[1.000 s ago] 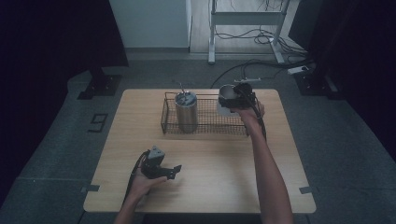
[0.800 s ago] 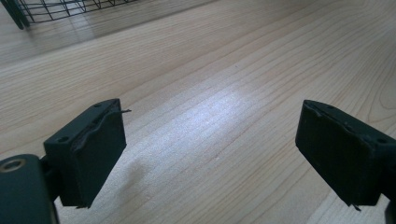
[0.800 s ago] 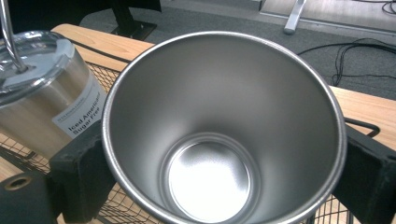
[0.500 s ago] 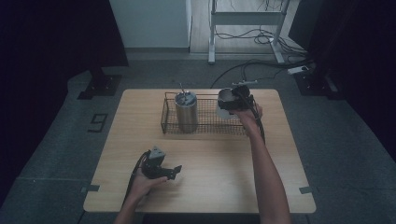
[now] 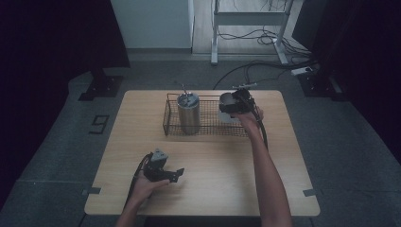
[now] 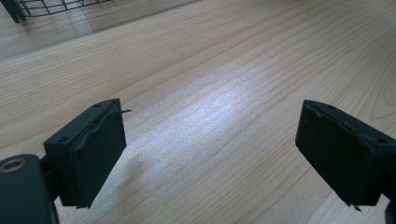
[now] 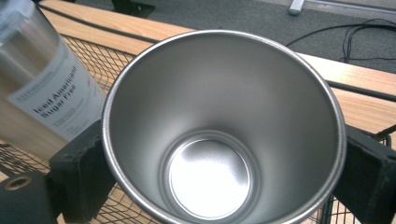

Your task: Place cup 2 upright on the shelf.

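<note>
Right gripper (image 5: 235, 101): held up over the right end of the wire basket (image 5: 208, 125), its jaws pinching a steel cup (image 7: 223, 126) from two opposite sides of the wall.
Cup: bare metal, empty, its mouth turned toward the gripper's camera so the bottom shows; in the high view it appears as a dark round shape, seemingly tipped onto its side in the air above the basket, not resting on the mesh.
Key relation: the cup's long axis runs along the jaws, not upright. To stand in the basket it would, by my reading, have to be turned base-down and lowered; the free mesh lies right below and to the right of the tumbler.
Tumbler (image 5: 188, 113): tall steel one with a lid and a printed label, upright in the left half of the basket. In the right gripper view it stands just beside the cup, on its left; I cannot tell whether they touch.
In the way: the tumbler and the basket's rim wires are the things a descending cup could knock.
Left gripper (image 5: 166, 172): low over the near left part of the counter (image 5: 283, 156), well apart from the basket; jaws spread wide with nothing between them, bare wood below.
Nearer hand: the right, plainly.
</note>
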